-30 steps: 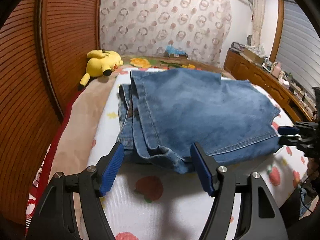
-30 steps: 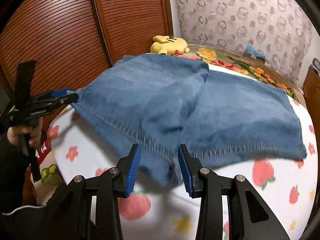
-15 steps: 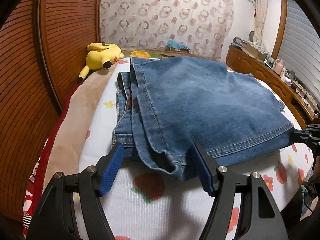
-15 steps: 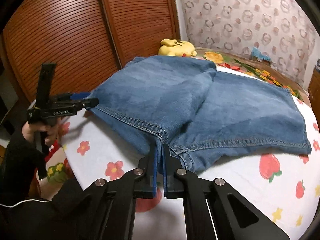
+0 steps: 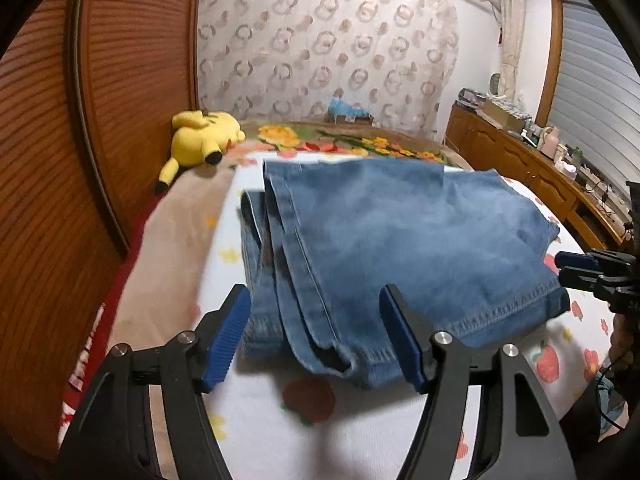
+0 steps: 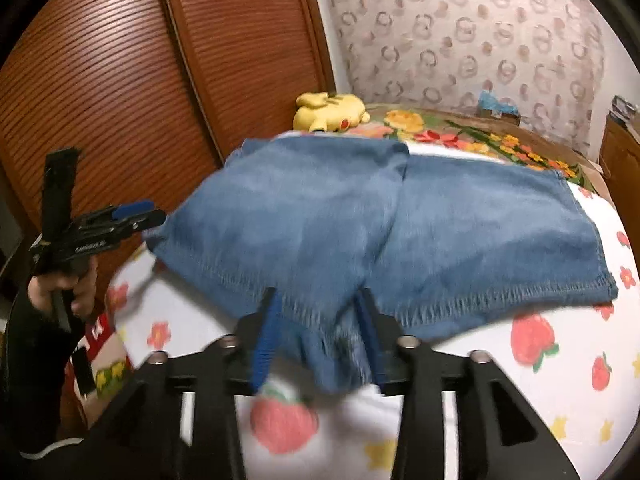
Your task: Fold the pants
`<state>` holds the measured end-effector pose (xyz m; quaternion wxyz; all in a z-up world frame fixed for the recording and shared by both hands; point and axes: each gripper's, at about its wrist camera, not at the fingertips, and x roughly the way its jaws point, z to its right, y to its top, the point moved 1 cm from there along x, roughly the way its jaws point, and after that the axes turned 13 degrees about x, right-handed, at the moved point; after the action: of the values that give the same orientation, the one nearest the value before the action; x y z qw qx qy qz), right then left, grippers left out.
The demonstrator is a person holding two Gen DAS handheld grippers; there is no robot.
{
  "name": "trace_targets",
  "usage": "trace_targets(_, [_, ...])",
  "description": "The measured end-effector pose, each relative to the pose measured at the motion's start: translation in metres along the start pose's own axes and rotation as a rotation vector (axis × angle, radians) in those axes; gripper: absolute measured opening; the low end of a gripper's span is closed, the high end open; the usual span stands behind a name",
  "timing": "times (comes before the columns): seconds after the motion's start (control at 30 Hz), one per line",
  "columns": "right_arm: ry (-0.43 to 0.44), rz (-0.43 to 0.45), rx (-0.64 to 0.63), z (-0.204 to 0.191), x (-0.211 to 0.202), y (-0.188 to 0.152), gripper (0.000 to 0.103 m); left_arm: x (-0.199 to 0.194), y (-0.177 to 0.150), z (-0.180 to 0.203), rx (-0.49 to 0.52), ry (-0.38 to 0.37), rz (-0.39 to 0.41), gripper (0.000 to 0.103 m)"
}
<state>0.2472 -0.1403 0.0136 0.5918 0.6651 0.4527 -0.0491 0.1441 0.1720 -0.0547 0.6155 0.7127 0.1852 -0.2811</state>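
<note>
Left wrist view, nearest first: the left gripper (image 5: 316, 340) has its fingers (image 5: 224, 340) spread wide, straddling the near-left corner of the jeans (image 5: 400, 248) without pinching anything. Right wrist view shows the right gripper (image 6: 320, 340) parted too, its blue fingers (image 6: 264, 340) on either side of the hem at the near edge; the cloth between them is blurred, so whether they touch it I cannot tell, but they are not closed on it. The jeans lie folded in layers on the bed (image 6: 540, 380), near its front edge, stacked edges showing on the left side and one layer overlapping another across the middle. A yellow plush (image 5: 204, 136) sits well beyond, at the bed's far-left corner by the wooden doors. The step in hand looks like letting go after a fold, or readying the next one. To do it well, I would draw both grippers straight back so the fingers do not drag the hem, then check that the layers stay square; if another fold is wanted, grip through all layers at both near corners and carry them evenly toward the far edge.
</note>
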Motion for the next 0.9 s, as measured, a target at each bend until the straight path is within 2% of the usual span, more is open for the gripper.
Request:
trace_targets(0.17, [-0.025,-0.014,0.012,-0.001,0.025,-0.001,0.046,0.006,0.021,-0.008,0.015,-0.021,0.02,0.065])
trace_targets(0.33, [-0.051,-0.026,0.004,-0.002,0.035,-0.008,0.046,0.031,0.04,-0.023,-0.012,-0.066,-0.002,0.058])
trace_targets(0.57, [-0.065,-0.026,-0.02,-0.008,0.036,-0.002,0.046,0.071,0.057,-0.04,-0.03,-0.05,-0.054,0.048])
trace_targets(0.7, [-0.078,-0.013,-0.039,-0.016,0.039,-0.005,0.046,0.088,0.063,-0.038,0.003,-0.039,-0.086,0.047])
trace_targets(0.9, [-0.068,-0.009,-0.028,-0.015,0.039,-0.01,0.046,0.108,0.071,-0.049,-0.026,-0.039,-0.128,0.044])
